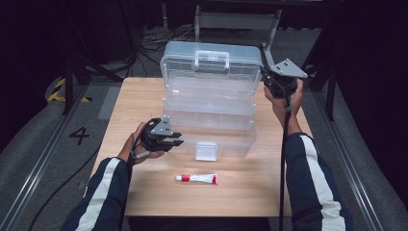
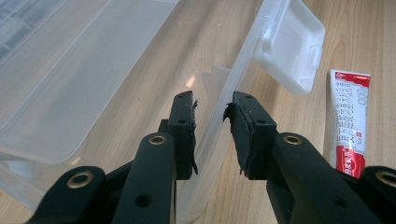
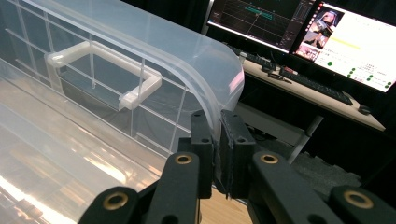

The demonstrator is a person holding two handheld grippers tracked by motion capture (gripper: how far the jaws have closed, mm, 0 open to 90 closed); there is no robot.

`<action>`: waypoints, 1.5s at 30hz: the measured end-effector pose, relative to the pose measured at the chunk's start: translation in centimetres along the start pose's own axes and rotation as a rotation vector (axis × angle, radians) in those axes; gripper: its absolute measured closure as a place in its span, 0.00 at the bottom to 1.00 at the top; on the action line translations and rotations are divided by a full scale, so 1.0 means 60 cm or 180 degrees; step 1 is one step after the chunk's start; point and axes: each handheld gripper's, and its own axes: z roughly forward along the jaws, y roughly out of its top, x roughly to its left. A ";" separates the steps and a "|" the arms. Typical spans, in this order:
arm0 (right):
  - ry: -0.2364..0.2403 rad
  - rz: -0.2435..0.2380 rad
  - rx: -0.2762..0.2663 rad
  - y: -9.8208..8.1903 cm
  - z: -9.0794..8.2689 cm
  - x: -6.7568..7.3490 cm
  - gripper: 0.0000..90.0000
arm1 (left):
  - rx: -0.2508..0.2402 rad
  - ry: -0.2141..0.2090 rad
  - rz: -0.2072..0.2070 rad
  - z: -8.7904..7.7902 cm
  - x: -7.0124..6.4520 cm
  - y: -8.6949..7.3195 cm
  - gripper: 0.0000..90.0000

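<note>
We see one clear plastic tiered storage box (image 1: 210,103) mid-table, its long axis running across, its lid (image 1: 211,60) raised upright. Our right gripper (image 1: 267,76), held high, is clamped on the lid's edge. Our left gripper (image 1: 176,139), level, straddles the base's front wall, jaws apart. One red-and-white tube (image 1: 196,179) lies nearby.

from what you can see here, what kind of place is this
Most likely a lab or studio set up for recording handling work, not a home. A small wooden table stands on grey floor with metal rails and loose cables, and a desk with lit monitors and a keyboard stands nearby.
</note>
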 end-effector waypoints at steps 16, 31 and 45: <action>-0.0004 0.0137 0.0048 0.007 0.033 -0.012 0.95 | 0.0026 -0.0007 0.0019 0.001 -0.003 0.002 0.80; 0.0045 0.0169 0.0185 0.016 0.065 -0.026 0.94 | 0.0009 -0.0034 0.0023 0.001 -0.001 0.001 0.80; 0.0054 0.0157 0.0247 0.019 0.082 -0.032 0.94 | -0.0009 -0.0027 0.0033 0.001 -0.001 0.000 0.80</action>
